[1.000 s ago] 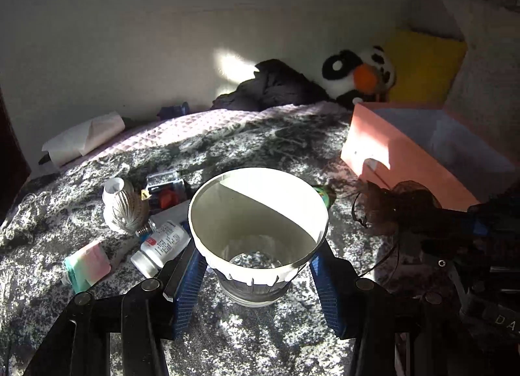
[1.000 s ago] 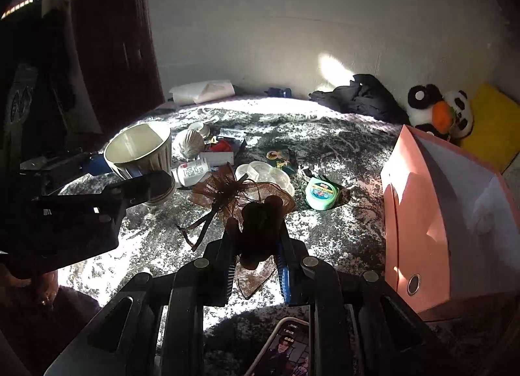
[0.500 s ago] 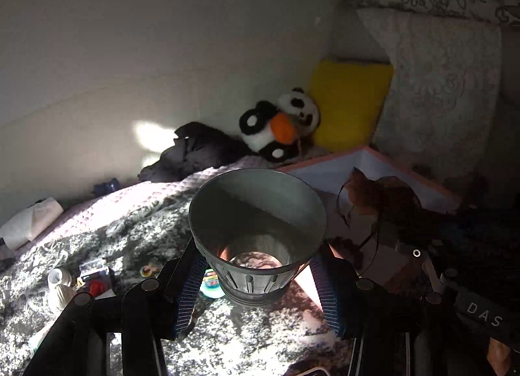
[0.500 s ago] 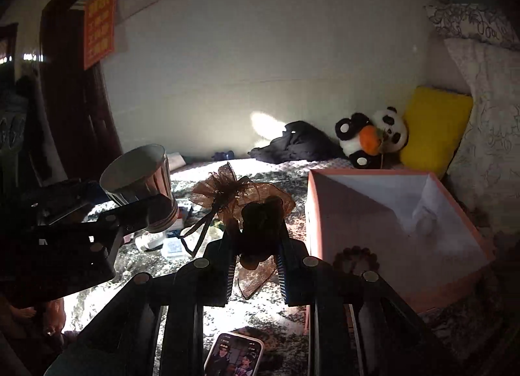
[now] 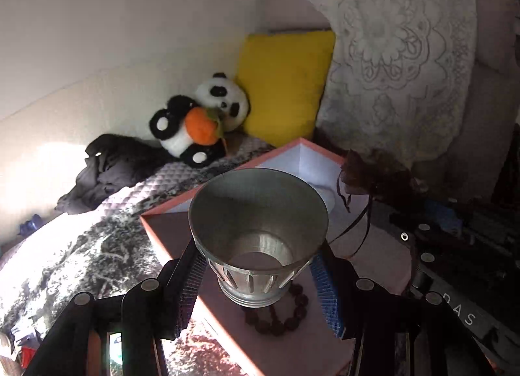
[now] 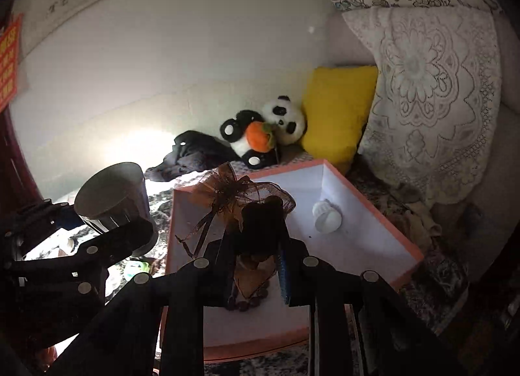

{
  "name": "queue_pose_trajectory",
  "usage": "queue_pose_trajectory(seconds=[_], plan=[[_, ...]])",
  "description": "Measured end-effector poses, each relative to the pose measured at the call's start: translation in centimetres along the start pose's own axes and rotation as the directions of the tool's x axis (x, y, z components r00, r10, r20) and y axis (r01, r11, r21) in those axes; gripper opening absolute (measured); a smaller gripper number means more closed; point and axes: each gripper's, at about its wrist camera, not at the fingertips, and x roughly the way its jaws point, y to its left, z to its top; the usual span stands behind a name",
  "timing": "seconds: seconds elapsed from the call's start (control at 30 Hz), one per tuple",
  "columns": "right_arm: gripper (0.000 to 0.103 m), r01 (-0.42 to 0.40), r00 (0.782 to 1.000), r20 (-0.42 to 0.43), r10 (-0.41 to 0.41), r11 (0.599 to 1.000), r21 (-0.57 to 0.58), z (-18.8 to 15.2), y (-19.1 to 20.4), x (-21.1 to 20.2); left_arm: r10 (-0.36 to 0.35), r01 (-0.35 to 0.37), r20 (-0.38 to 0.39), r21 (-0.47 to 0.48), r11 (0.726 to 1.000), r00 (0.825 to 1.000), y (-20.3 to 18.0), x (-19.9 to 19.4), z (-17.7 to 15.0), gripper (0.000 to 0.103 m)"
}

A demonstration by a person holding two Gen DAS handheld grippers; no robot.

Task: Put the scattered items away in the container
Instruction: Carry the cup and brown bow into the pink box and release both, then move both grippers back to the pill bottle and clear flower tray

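Note:
My left gripper (image 5: 258,282) is shut on a white ribbed cup (image 5: 258,230) and holds it above the near left corner of the pink box (image 5: 169,213). My right gripper (image 6: 258,262) is shut on a brown mesh gift pouch (image 6: 240,192) and holds it over the pink box (image 6: 367,246). In the box lie a dark bead bracelet (image 5: 279,320) and a small white ribbed object (image 6: 326,217). The cup also shows at the left of the right wrist view (image 6: 110,197). The pouch shows at the right of the left wrist view (image 5: 373,174).
The box sits on a grey patterned bedspread (image 5: 81,256). A panda plush (image 5: 201,122), a yellow cushion (image 5: 282,83), a lace pillow (image 5: 396,61) and dark clothing (image 5: 110,165) lie behind it by the wall. Small items (image 6: 136,267) lie left of the box.
Both grippers have swung right from the scattered items to above the pink box, carrying the cup and the pouch. The box interior and bracelet have come into view.

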Motion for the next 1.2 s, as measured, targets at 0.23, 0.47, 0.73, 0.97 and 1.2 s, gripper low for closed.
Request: queue_pose_trajectory(seconds=[0.23, 0.47, 0.73, 0.97, 1.2], plan=[[0.092, 0.163, 0.98, -0.13, -0.153, 0.984, 0.075, 0.2, -4.4, 6.3, 0.0, -0.002, -0.055, -0.04, 0.999, 0.999, 0.9, 4.0, 1.5, 0.096], [0.092, 0.154, 0.985, -0.083, -0.15, 0.987, 0.047, 0.5, -3.9, 5.1, 0.052, -0.054, -0.024, -0.102, 0.993, 0.998, 4.1, 1.5, 0.7, 0.097], [0.092, 0.001, 0.999, 0.037, 0.0, 1.0, -0.025, -0.2, 5.6, 0.4, 0.189, -0.188, -0.012, -0.174, 0.967, 0.982, 9.8, -6.4, -5.6, 0.097], [0.092, -0.182, 0.983, -0.019, 0.181, 0.969, -0.165, -3.9, 18.6, 0.4, 0.327, -0.337, -0.079, -0.241, 0.91, 0.942, 16.1, -12.5, -14.4, 0.097], [0.092, -0.306, 0.947, -0.186, 0.261, 0.907, -0.288, -9.7, 29.0, 3.1, 0.399, -0.442, -0.192, -0.338, 0.831, 0.897, 23.6, -14.6, -23.0, 0.097]])
